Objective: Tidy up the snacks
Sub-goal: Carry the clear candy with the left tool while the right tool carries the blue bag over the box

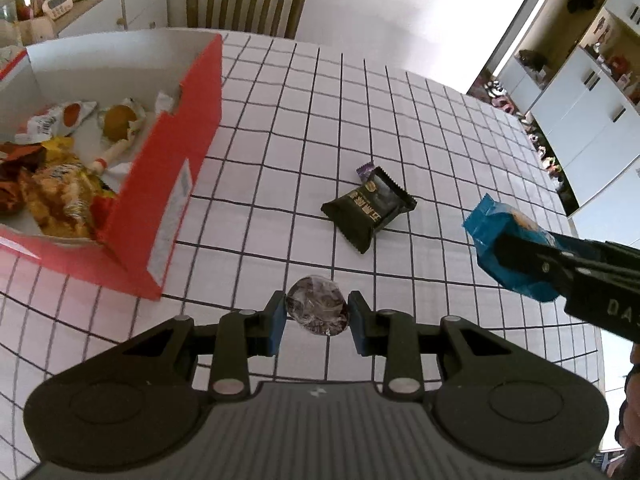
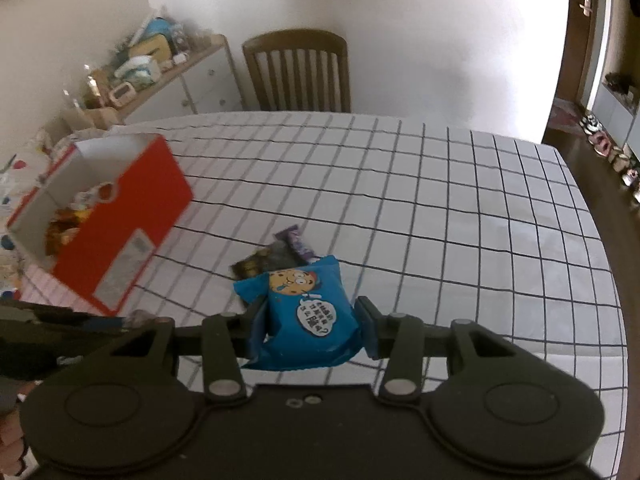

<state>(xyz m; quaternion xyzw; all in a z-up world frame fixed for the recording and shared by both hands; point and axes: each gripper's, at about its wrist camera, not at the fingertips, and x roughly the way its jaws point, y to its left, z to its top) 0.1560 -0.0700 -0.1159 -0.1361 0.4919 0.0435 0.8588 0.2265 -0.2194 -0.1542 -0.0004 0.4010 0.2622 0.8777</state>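
While left gripper (image 1: 317, 317) clamps round clear-wrapped dark candy (image 1: 317, 311), my right gripper (image 2: 311, 326) pinches soft, light blue cookie packet (image 2: 307, 312) mid-body; red cardboard box (image 1: 176, 184) at ten o'clock.

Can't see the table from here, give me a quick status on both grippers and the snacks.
Left gripper shut on round wrapped snack. Right gripper shut on blue cookie packet. Black packet on table, red box open, path unobstructed.
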